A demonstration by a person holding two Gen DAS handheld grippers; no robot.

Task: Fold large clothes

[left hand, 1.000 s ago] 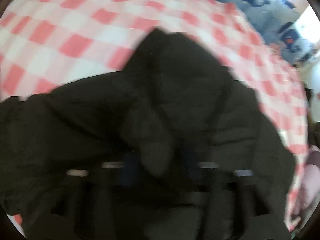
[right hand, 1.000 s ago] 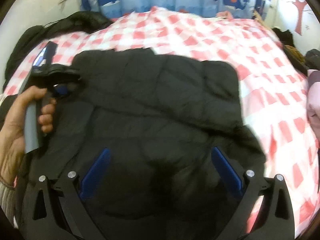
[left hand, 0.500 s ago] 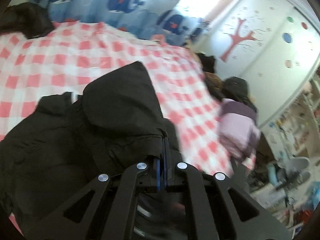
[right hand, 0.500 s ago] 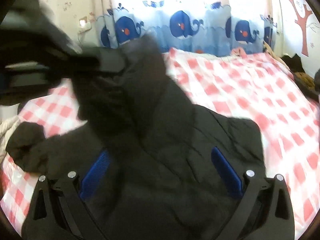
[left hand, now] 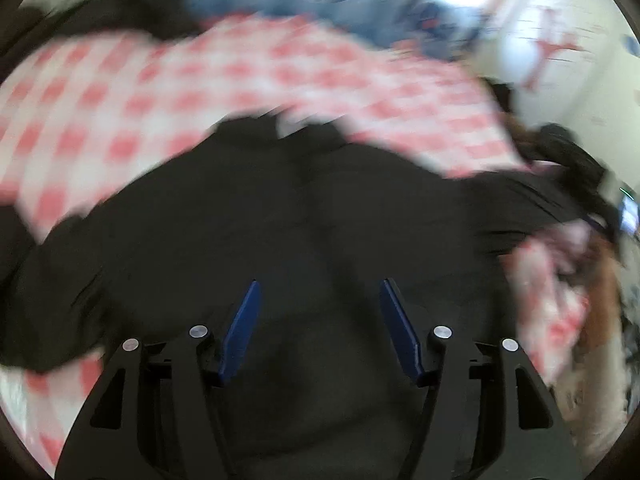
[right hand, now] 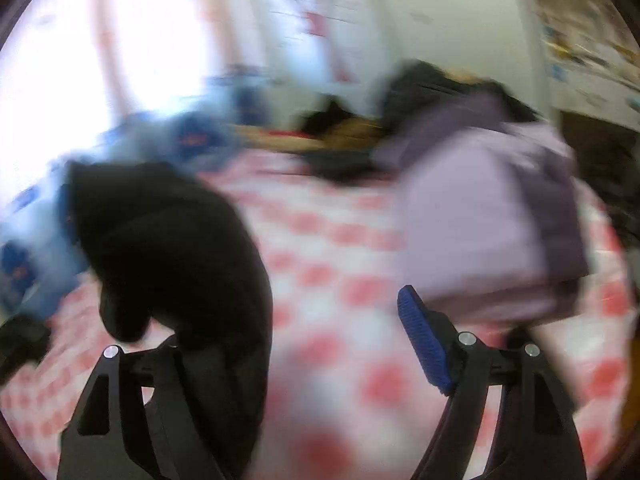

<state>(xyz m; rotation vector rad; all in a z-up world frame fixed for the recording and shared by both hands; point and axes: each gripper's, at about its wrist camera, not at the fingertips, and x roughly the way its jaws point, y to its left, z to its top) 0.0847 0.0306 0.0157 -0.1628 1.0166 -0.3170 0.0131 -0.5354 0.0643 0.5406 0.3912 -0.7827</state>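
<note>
A large black padded jacket (left hand: 320,208) lies spread on the red-and-white checked bedsheet (left hand: 160,80). My left gripper (left hand: 320,320) is open just above the jacket, its blue pads apart and holding nothing. In the right wrist view a black fold of the jacket (right hand: 172,248) covers the left finger of my right gripper (right hand: 332,344). Its right blue pad (right hand: 420,344) stands far from the left finger, so the jaws are open. Both views are blurred.
A folded lilac jacket (right hand: 488,216) lies on the checked bedsheet (right hand: 340,288) to the right, with dark clothes (right hand: 336,120) piled behind it. Whale-print fabric (right hand: 172,136) lines the far side. A black heap (left hand: 112,16) lies at the bed's far left.
My left gripper was shut on a jacket fold half a second ago and has let go and opened. My right gripper has swung right towards the lilac jacket.
</note>
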